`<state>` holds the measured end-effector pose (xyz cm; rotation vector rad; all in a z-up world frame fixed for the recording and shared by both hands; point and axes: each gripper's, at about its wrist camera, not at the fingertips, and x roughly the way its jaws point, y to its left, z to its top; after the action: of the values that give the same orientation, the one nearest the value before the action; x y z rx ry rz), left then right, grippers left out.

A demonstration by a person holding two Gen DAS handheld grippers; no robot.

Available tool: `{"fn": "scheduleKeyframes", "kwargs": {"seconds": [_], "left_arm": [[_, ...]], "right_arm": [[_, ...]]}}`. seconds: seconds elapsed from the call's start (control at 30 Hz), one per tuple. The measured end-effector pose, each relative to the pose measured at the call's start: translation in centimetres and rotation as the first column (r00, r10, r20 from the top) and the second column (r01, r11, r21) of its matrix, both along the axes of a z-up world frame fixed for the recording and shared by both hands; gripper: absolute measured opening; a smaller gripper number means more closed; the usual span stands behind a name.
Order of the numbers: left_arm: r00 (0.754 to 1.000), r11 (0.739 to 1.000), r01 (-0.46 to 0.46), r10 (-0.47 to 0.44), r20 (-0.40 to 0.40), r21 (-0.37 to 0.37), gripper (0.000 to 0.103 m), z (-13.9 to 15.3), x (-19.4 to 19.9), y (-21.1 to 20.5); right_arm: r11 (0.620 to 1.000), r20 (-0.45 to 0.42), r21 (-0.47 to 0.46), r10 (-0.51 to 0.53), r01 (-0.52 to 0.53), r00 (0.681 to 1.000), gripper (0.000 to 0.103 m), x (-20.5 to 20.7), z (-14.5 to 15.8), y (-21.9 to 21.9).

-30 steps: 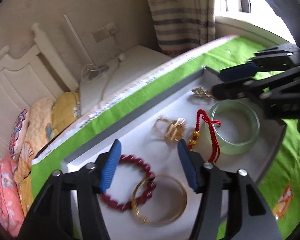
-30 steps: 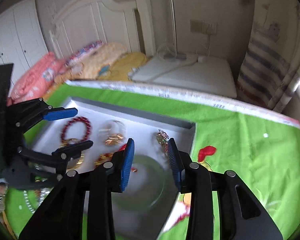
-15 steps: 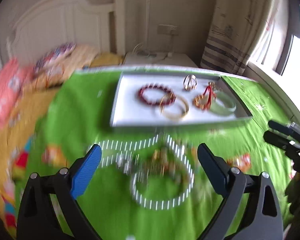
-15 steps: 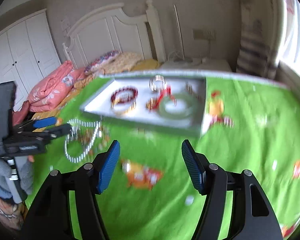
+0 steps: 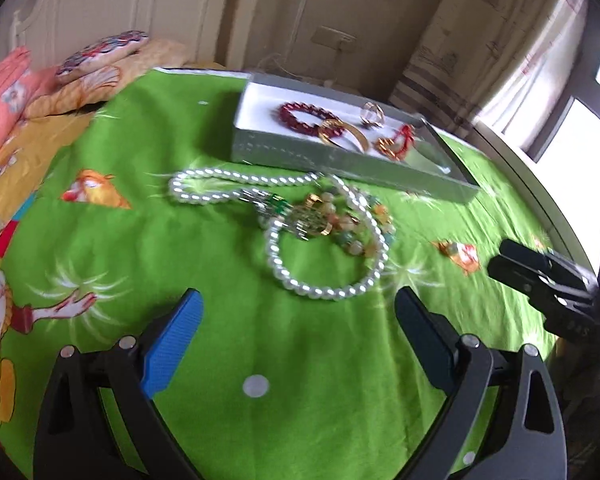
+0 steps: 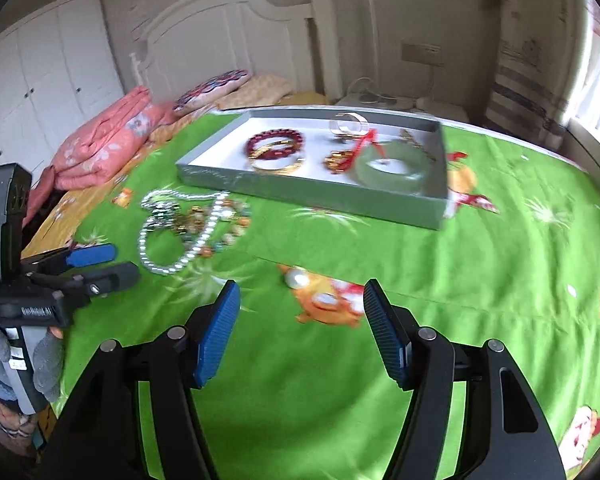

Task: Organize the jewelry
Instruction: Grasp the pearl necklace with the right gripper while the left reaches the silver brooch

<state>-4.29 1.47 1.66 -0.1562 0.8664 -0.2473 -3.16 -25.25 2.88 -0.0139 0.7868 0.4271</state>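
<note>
Both tongs, left point(image 5: 296, 344) and right point(image 6: 300, 332), gape empty; the tangled white pearl necklace point(image 5: 284, 216) lies nearer the left, toward the green bedspread's point(image 5: 300, 360) middle.

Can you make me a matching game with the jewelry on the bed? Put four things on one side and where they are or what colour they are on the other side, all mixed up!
Things:
1. long white pearl necklace
2. pale green jade bangle
3. dark red beaded bracelet
4. shallow grey tray

Descriptions:
A. in the tray, at its right end in the right wrist view
B. loose on the green blanket, outside the tray
C. in the tray, overlapping a gold bangle
D. white inside, holding several pieces

Pairs: 1-B, 2-A, 3-C, 4-D
</note>
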Motion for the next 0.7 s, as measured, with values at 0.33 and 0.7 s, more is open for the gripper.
{"fn": "scheduleKeyframes", "kwargs": {"seconds": [0.33, 0.7], "left_arm": [[0.993, 0.995, 0.01, 0.002, 0.115, -0.104, 0.096, 1.4, -1.7, 1.2], [0.943, 0.843, -0.249, 0.324, 0.081, -0.478, 0.097, 0.8, -3.2, 9.5]], "right_arm": [[0.992, -0.016, -0.074, 0.102, -0.102, 0.995, 0.062, 2.1, -0.4, 5.4], [0.976, -0.037, -0.069, 0.202, -0.204, 0.979, 0.052, 4.0, -0.1, 9.0]]}}
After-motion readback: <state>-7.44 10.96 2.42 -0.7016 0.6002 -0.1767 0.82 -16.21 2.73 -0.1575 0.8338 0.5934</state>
